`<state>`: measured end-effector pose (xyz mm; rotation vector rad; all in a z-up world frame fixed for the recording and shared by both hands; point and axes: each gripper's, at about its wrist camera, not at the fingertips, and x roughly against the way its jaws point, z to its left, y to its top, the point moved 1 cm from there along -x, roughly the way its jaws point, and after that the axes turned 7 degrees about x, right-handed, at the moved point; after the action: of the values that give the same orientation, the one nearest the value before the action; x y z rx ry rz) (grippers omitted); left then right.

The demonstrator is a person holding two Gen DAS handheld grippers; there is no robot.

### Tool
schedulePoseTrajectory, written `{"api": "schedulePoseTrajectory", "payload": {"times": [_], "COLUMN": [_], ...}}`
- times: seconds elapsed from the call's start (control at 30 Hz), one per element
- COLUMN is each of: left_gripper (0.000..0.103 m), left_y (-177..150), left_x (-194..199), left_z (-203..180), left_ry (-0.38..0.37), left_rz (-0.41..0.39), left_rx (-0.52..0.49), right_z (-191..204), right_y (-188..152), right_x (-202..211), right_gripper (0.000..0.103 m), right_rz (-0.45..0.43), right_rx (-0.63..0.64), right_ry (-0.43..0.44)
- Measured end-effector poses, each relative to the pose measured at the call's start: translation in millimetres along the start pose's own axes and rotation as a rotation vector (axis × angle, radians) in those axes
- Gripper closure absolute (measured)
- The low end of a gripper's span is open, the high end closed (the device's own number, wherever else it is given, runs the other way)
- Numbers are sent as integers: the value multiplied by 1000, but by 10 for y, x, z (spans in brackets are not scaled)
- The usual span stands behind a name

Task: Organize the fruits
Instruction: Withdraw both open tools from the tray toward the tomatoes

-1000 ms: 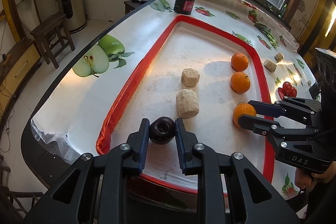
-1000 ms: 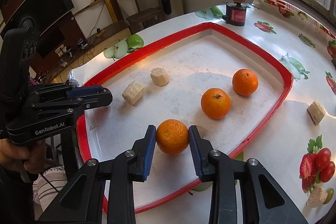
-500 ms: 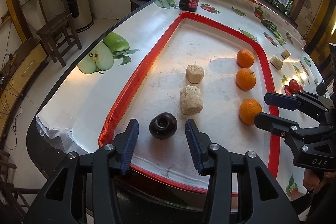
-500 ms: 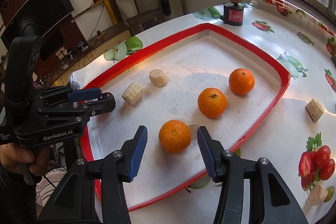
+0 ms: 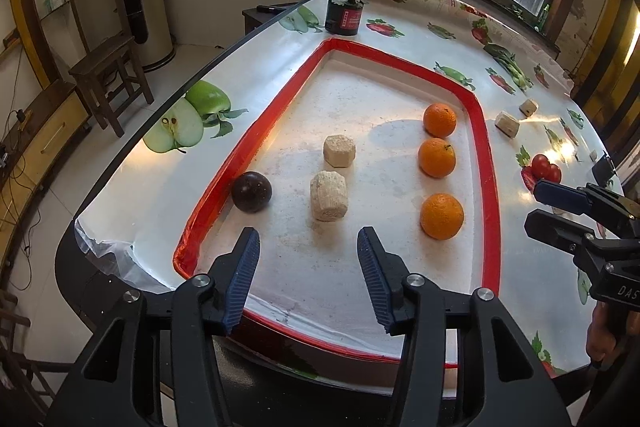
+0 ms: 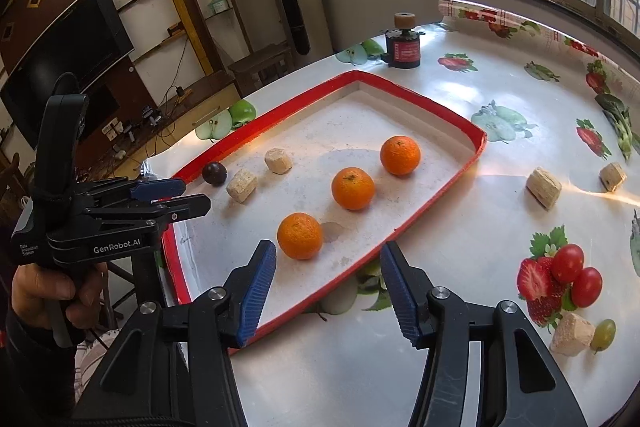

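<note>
Left wrist view: the left gripper (image 5: 306, 273) hangs over the near end of the red-rimmed tray (image 5: 486, 163), its fingers (image 5: 242, 269) spread and still widening with nothing between them. A dark plum (image 5: 252, 192) lies free on the tray floor beyond and left of the left finger, against the tray's left rim. Two beige blocks (image 5: 329, 195) sit just past the gap between the fingers. Three oranges (image 5: 441, 216) line up along the tray's right side, apart from each other.

Right wrist view: the right gripper (image 6: 327, 287) is released too, its fingers (image 6: 258, 285) parting, empty. The nearest orange (image 6: 299, 235) rests on the tray just beyond the left finger's tip, touching neither pad. More blocks (image 6: 543, 187) lie on the bench (image 6: 460, 239) right of the tray, and a dark jar (image 6: 403, 47) stands at the far end.
</note>
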<state>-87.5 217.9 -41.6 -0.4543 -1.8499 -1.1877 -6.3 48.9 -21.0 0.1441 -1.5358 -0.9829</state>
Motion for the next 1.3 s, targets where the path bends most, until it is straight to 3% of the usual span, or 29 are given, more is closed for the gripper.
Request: {"api": "schedulePoseTrajectory", "payload": {"times": [0.57,1.3], "left_gripper": [54,54], "left_y": [-56,-184], "left_x": [104,57], "left_z": [-374,-1182], "left_ry": [-43,-142], "left_rz": [-4,33], "left_rx": [-54,-182], "right_z": [-501,-1086], "right_y": [-437,-1028], "right_x": [521,970], "right_gripper": [47,46], "right_rz": [-41,-47], "right_rx": [-117,-262], "right_ry": [-90,-202]}}
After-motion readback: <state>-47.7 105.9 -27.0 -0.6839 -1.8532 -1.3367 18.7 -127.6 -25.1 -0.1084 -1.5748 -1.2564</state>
